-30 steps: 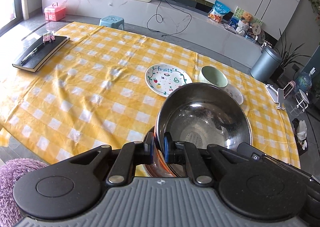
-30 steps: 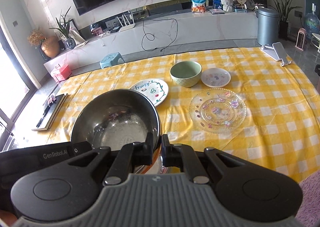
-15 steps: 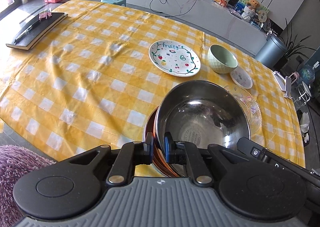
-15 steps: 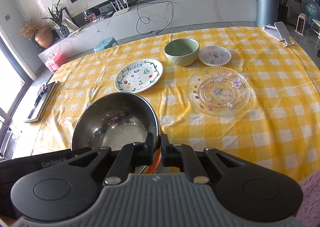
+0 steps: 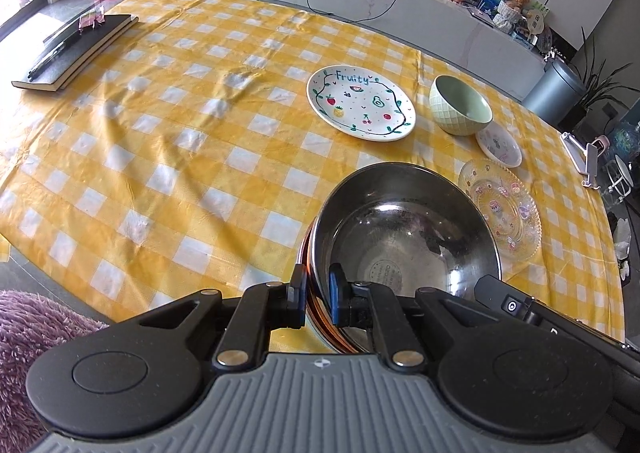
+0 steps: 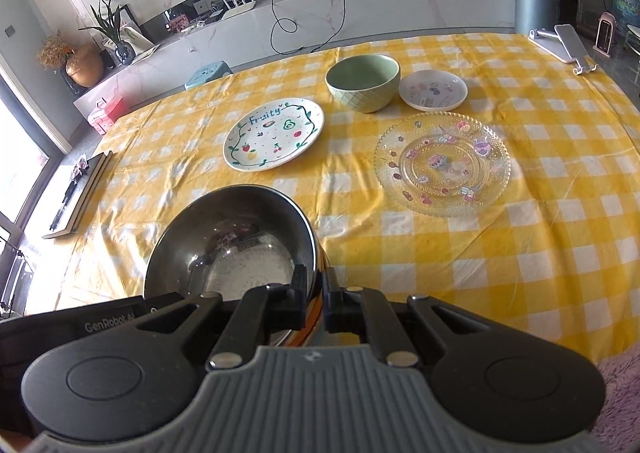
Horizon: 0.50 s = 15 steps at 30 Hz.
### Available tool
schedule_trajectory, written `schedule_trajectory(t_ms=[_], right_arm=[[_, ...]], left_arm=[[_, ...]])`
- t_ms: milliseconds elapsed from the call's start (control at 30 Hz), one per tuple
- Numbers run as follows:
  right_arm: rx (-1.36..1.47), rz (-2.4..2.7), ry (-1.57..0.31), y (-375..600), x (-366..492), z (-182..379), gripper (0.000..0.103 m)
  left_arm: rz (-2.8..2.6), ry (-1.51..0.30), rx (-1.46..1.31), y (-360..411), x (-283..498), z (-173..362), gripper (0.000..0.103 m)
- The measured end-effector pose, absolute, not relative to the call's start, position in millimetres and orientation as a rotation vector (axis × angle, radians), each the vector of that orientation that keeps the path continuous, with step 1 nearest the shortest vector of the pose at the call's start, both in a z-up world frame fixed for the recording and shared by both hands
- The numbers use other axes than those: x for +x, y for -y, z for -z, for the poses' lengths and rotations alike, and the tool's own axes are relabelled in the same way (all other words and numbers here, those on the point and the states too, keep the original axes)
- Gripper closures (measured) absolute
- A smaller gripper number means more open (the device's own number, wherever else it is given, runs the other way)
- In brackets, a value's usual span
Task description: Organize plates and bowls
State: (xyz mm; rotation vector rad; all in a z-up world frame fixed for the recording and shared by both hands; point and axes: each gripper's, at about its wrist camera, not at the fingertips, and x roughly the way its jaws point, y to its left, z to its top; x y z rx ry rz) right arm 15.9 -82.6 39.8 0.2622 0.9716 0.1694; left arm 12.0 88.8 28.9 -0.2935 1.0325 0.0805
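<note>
1. Steel bowl (image 5: 404,237) sat low and centre-right in the left wrist view, low and left of centre in the right wrist view, pinched at the rim from two sides.
2. Left gripper (image 5: 316,299) was clamped on the near-left rim, one pad inside the wall and one outside; right gripper (image 6: 316,293) was closed on the opposite rim the same way. An orange-brown edge showed under the rim at both grips; whether that was a second dish nested below, I could not tell.
3. Whether the base was touching the yellow checked surface (image 5: 168,157) was not clear from either view, so the sensible call was to treat it as carried.
4. Doing this well meant keeping both grips level with each other, so the thin rim did not twist or slip between the pads.
5. Lowering slowly and straight looked wise, and neither gripper should let go until the base was flat on the cloth.
6. Clearance mattered on the right: the glass plate (image 6: 442,163) lay near the bowl, its edge hidden behind the rim in the left wrist view.
7. Higher in the frame waited the fruit plate (image 6: 274,133), the green bowl (image 6: 362,81) and the small saucer (image 6: 433,89), bowl and saucer just beside each other.
8. My judgement: set down in the bare cloth at lower centre, well apart from that cluster.
</note>
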Motion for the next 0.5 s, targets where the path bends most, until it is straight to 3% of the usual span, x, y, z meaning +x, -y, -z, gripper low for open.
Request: schedule_trajectory(t_ms=[300, 500], right_arm=[[0.275, -0.174, -0.985, 82.8, 18.5, -32.8, 0.097], [0.291, -0.183, -0.983, 84.7, 17.0, -34.2, 0.094]], left_arm=[[-0.079, -1.038, -0.291, -90.3, 13.7, -25.6, 0.091], [-0.07, -1.032, -0.303, -91.5, 12.5, -29.1, 0.084]])
